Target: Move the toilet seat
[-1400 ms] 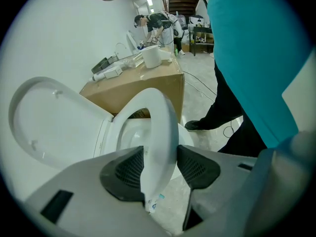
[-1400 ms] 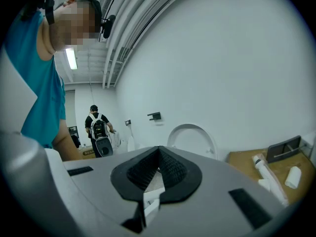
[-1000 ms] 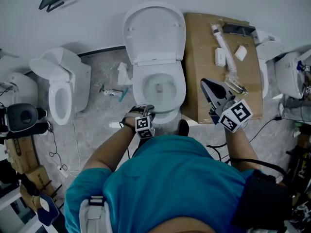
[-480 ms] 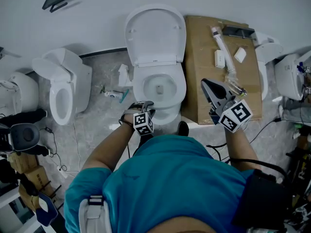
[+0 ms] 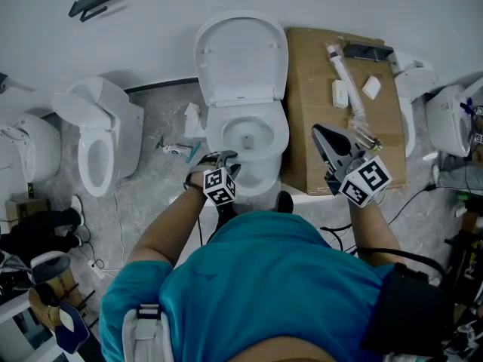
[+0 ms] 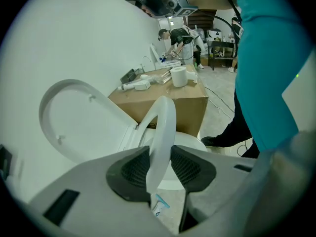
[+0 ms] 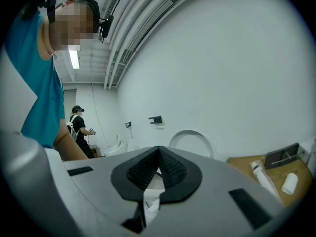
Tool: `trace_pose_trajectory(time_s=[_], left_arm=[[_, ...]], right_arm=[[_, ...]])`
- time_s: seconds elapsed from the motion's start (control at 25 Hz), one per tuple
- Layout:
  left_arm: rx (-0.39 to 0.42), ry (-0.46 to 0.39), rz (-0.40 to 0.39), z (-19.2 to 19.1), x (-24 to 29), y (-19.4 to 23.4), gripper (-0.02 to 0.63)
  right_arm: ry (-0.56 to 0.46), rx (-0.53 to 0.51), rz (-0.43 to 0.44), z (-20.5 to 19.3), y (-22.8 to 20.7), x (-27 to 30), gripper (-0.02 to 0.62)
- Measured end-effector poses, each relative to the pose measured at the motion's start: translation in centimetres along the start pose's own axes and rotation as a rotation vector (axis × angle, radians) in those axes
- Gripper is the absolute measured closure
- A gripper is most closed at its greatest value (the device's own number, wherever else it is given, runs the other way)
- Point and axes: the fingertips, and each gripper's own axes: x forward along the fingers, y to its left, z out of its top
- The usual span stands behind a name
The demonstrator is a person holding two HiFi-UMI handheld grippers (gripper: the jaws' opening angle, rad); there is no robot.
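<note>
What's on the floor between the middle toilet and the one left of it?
In the head view, a small tube and a white scrap lie between the middle toilet and the left toilet.

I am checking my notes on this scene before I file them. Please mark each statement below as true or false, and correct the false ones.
1. The left gripper has its jaws closed on the toilet seat. True.
2. The toilet lid is shut. False: it stands open and upright.
3. The right gripper holds a white tube. False: its jaws are together with nothing between them.
4. A cardboard box with loose parts on top stands beside the toilet. True.
</note>
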Motion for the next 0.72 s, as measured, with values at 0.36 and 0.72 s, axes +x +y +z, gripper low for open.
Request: trace_pose_trajectory(time_s=[0.36,0.72], left_arm=[[-0.059,-0.046,0.044,1.0,-0.8,3.0,0.463],[-0.097,-0.086,0.097,1.9,-1.8,6.4,0.463]], right_arm=[[-0.005,-0.001,-0.001,0.1,0.2,-0.4,0.597],[-0.001,0.002,-0.002,-0.1,0.4,-0.4,0.597]])
